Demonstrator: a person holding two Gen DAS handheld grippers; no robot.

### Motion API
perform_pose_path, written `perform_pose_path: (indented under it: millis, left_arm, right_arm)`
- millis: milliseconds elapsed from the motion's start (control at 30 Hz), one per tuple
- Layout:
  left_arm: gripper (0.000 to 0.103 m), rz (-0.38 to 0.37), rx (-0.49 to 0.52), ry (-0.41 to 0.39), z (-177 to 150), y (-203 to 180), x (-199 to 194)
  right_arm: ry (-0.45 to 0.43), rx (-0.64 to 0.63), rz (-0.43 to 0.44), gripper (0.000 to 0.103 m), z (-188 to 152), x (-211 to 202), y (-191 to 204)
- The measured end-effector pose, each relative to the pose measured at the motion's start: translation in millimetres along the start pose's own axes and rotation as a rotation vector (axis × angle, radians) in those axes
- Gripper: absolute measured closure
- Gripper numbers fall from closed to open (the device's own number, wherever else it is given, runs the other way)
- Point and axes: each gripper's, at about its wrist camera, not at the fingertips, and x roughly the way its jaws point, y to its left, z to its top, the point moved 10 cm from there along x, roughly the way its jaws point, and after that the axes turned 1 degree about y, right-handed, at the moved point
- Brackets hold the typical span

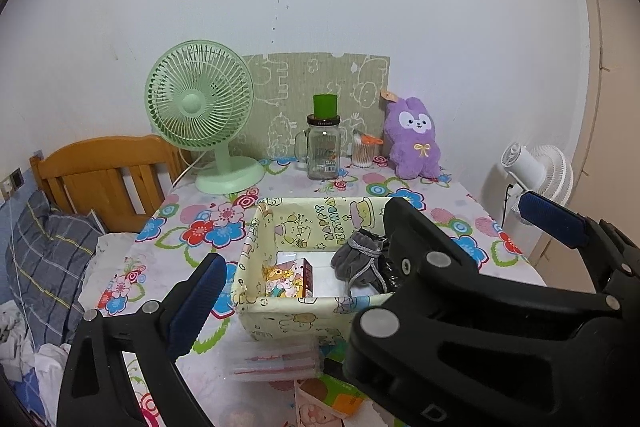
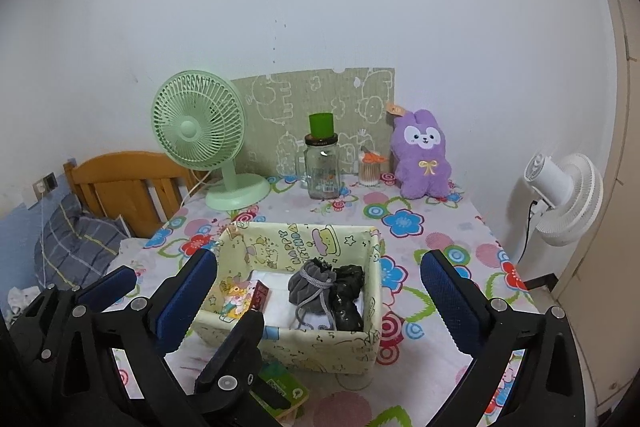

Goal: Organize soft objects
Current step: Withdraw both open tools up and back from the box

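Observation:
A yellow cartoon-print fabric basket [image 1: 304, 315] [image 2: 320, 347] stands on the flowered table. Inside it lie a grey drawstring pouch [image 1: 358, 255] [image 2: 312, 287], a black crumpled item [image 2: 348, 291] and a small picture box [image 2: 260, 295]. A purple plush rabbit [image 1: 414, 139] [image 2: 424, 155] sits upright at the back right. My left gripper [image 1: 320, 259] hangs open before the basket. Its right finger is hidden behind the right gripper's black body. My right gripper [image 2: 319, 255] is open too, with the basket seen between its blue pads [image 2: 452, 303]. Neither holds anything.
A green desk fan [image 1: 200, 107], a glass jar with a green cup on top [image 1: 323, 147] and a cotton-swab tub [image 1: 366, 153] line the back wall. A white fan [image 2: 568, 195] stands right of the table, a wooden bed end [image 1: 104, 171] left. Clear plastic [image 1: 276, 363] lies before the basket.

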Motion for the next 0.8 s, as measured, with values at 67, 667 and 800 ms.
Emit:
perform_pose_path:
  millis: [67,667,800]
  left_arm:
    - [0.004,-0.004,0.001,-0.007,0.1,-1.3,-4.5]
    - [0.004,-0.011,0.021,-0.044,-10.8,-10.9,-38.8]
    - [0.004,-0.012,0.021,-0.047,-15.1,-12.2,-43.8]
  right_arm:
    - [-0.005,-0.001,-0.004,0.0,0.2,-5.1,-0.1]
    - [-0.038,-0.022,-0.016,0.0,-8.6,-44.5,0.0]
    - [-0.04,-0.025,-0.015,0.0,-12.3,-49.8,0.5]
